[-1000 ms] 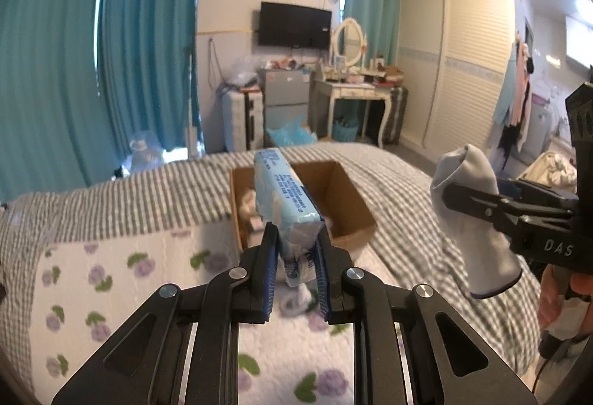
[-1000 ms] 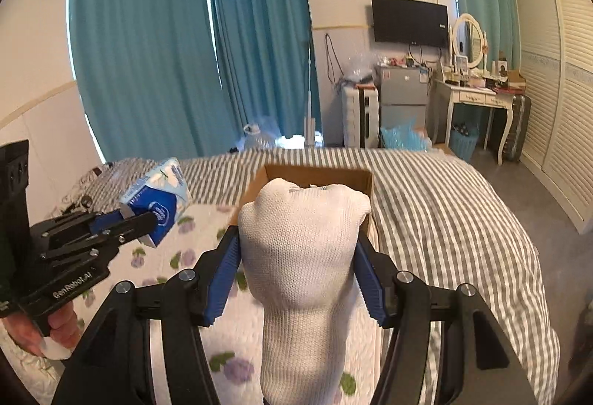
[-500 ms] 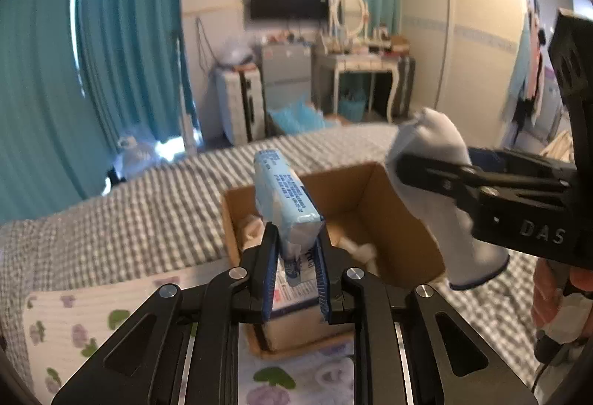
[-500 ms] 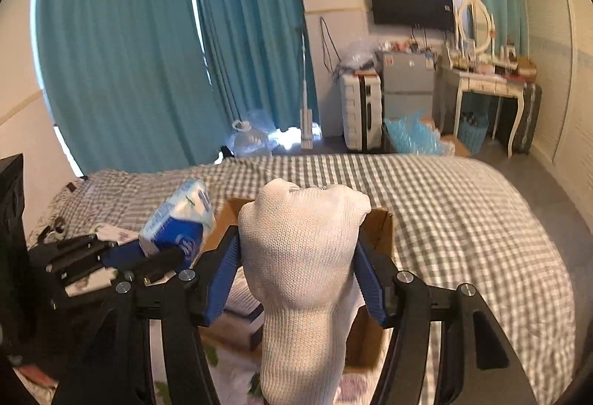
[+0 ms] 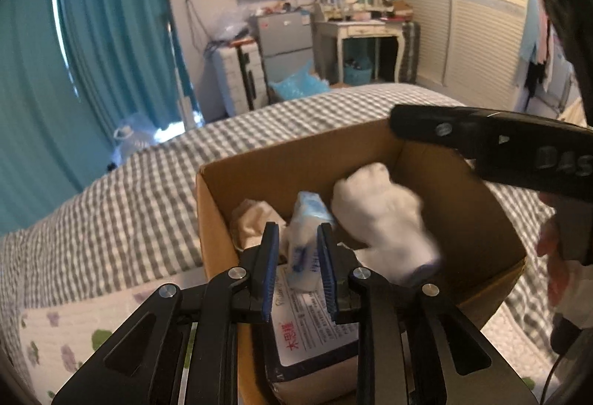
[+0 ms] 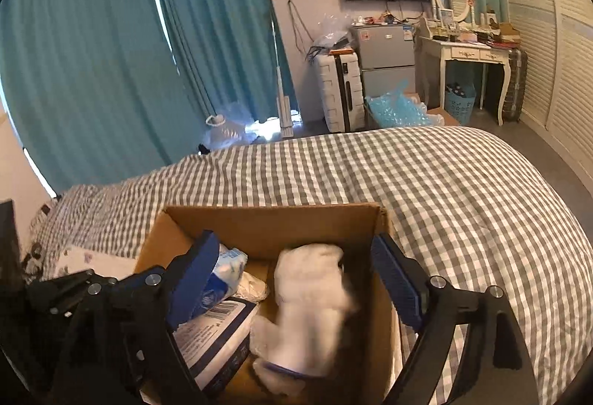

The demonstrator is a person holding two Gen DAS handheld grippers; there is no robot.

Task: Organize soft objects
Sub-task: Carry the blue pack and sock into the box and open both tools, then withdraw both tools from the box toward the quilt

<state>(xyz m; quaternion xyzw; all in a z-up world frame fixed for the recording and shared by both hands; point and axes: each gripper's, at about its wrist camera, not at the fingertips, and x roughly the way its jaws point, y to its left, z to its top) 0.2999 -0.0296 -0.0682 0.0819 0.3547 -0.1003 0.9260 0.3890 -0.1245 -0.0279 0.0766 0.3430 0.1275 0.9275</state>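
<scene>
Left tongs clamp a blue-and-white tissue packet over the open brown cardboard box on the grey checked bed. Right tongs stand spread wide; the white knitted glove lies inside the box, blurred.
</scene>
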